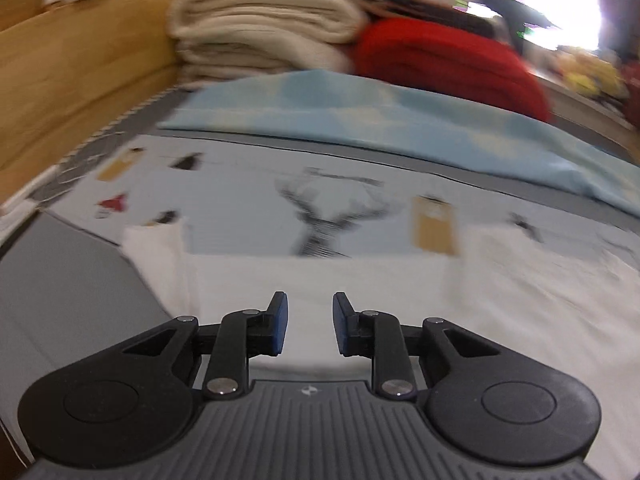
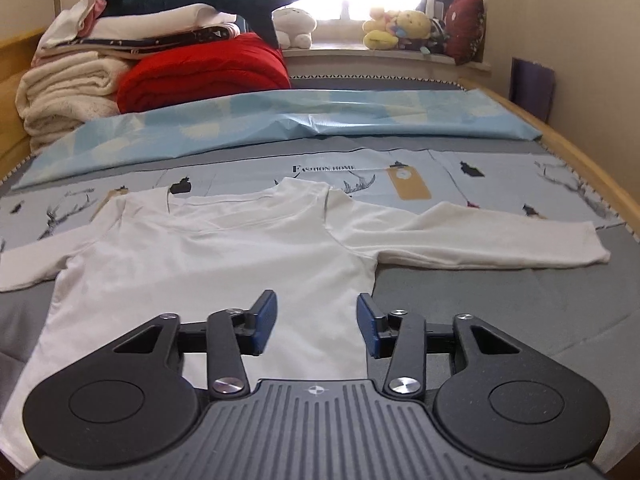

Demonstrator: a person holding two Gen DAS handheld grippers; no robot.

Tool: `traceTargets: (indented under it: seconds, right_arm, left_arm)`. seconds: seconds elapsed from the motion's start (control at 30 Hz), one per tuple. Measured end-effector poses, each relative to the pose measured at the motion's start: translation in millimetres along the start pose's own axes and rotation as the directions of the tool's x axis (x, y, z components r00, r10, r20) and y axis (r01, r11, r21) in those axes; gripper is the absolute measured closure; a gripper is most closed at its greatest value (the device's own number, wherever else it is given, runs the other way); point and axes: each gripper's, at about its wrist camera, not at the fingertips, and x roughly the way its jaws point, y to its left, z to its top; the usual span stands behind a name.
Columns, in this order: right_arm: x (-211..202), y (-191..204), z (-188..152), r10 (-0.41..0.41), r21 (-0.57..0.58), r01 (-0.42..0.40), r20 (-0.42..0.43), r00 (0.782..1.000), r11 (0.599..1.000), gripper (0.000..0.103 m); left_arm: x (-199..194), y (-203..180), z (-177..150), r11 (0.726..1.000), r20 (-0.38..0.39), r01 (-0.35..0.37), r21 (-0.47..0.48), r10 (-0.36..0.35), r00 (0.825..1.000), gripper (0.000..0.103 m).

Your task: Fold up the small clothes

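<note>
Shirt (image 2: 224,248), white, long-sleeved, spread flat on the bed (image 2: 460,312), collar toward the window. Left sleeve (image 2: 28,268) runs off toward the left frame edge; right sleeve (image 2: 480,236) lies straight out over the grey sheet.

Far left, beyond the shirt: cream towels (image 2: 68,96) stacked by the wooden bed frame, folded linens on top. Beside them a red blanket (image 2: 208,72). A light-blue cover (image 2: 280,120) lies across the bed between the stack and the shirt. Plush toys (image 2: 404,26) on the sill, right of centre.

Left tool (image 1: 310,322): jaws parted with a moderate gap, nothing between them, low over the shirt's white cloth (image 1: 360,292). View is motion-blurred; contact with the cloth cannot be told.

Right tool (image 2: 316,326): jaws spread wider, holding nothing, over the shirt's lower right body. Right finger (image 2: 370,328) sits about over the shirt's side edge.
</note>
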Motion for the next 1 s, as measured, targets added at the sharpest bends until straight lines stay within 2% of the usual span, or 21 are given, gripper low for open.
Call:
traceTargets:
  seconds: [0.07,0.1,0.13,0.2,0.23,0.3,0.37,0.4,0.53,0.6,0.63,0.67,0.73,0.8,0.87,0.93,1.0]
  right_arm:
    - [1.8,3.2,1.7,-0.005,-0.004,0.005,-0.004,1.000,1.000,0.077]
    - [3.1,4.2,2.5,-0.006,-0.004,0.006,-0.011,1.000,1.000,0.089]
    - [4.8,4.7,3.0,-0.009,-0.004,0.009,-0.019,1.000,1.000,0.093]
    - [9.2,6.8,3.8,-0.024,-0.018,0.023,-0.036,0.999,1.000,0.094]
    - [11.8,7.7,4.1,-0.031,-0.028,0.030,-0.046,0.998,0.999,0.094]
    - [17.1,9.3,5.4,-0.042,-0.054,0.039,-0.062,0.997,0.998,0.094]
    - [21.0,10.6,7.5,-0.061,-0.071,0.056,-0.072,0.996,0.996,0.094]
    - [22.9,10.3,8.1,-0.066,-0.071,0.060,-0.079,0.995,0.996,0.094]
    - [31.4,11.8,8.6,-0.099,-0.073,0.091,-0.116,0.988,0.993,0.094]
    - [33.7,13.7,7.8,-0.107,-0.082,0.097,-0.125,0.986,0.992,0.094]
    - [34.6,15.2,7.1,-0.110,-0.089,0.099,-0.130,0.985,0.991,0.093]
    - [35.2,17.0,6.5,-0.112,-0.097,0.099,-0.134,0.985,0.990,0.093]
    - [35.7,22.3,5.5,-0.114,-0.116,0.098,-0.140,0.984,0.988,0.093]
    - [36.6,29.4,5.0,-0.104,-0.144,0.083,-0.150,0.983,0.986,0.091]
    - [39.2,36.4,6.0,-0.104,-0.164,0.077,-0.164,0.981,0.983,0.087]
    - [48.9,41.8,10.6,-0.060,-0.145,0.028,-0.218,0.974,0.989,0.086]
    - [67.7,54.1,21.9,-0.025,-0.140,-0.014,-0.275,0.961,0.990,0.086]
  left_arm:
    - [27.9,15.0,-5.4,0.996,0.009,-0.089,-0.019,0.089,0.996,0.076]
    - [42.0,21.6,-10.8,0.991,-0.001,-0.129,-0.021,0.129,0.992,0.076]
    - [56.4,28.2,-14.0,0.987,-0.032,-0.161,-0.027,0.160,0.987,0.076]
    - [87.9,40.0,-14.7,0.967,-0.130,-0.247,-0.069,0.237,0.963,0.074]
    - [96.5,43.4,-14.5,0.960,-0.140,-0.268,-0.080,0.255,0.957,0.074]
    - [109.6,46.9,-9.0,0.945,-0.125,-0.320,-0.072,0.310,0.942,0.068]
    - [119.0,48.6,0.3,0.932,-0.102,-0.357,-0.059,0.350,0.931,0.053]
    - [126.7,54.0,5.8,0.927,-0.098,-0.369,-0.060,0.362,0.927,0.051]
    - [156.2,67.3,13.5,0.936,-0.139,-0.341,-0.088,0.327,0.935,0.052]
    - [166.5,73.6,11.7,0.935,-0.147,-0.335,-0.116,0.317,0.937,0.057]
    - [170.0,74.5,12.4,0.940,-0.138,-0.321,-0.120,0.304,0.943,0.074]
    - [171.4,74.1,14.7,0.946,-0.137,-0.305,-0.110,0.290,0.947,0.096]
    - [170.9,77.0,20.8,0.943,-0.145,-0.309,-0.122,0.291,0.945,0.099]
    - [163.1,81.9,27.8,0.937,-0.145,-0.294,-0.190,0.269,0.952,0.099]
    - [150.6,77.3,38.9,0.937,-0.115,-0.273,-0.220,0.253,0.961,0.099]
    - [133.8,65.1,52.5,0.946,-0.058,-0.219,-0.237,0.211,0.976,0.099]
    - [112.4,43.0,66.5,0.965,0.019,-0.127,-0.230,0.135,0.991,0.099]
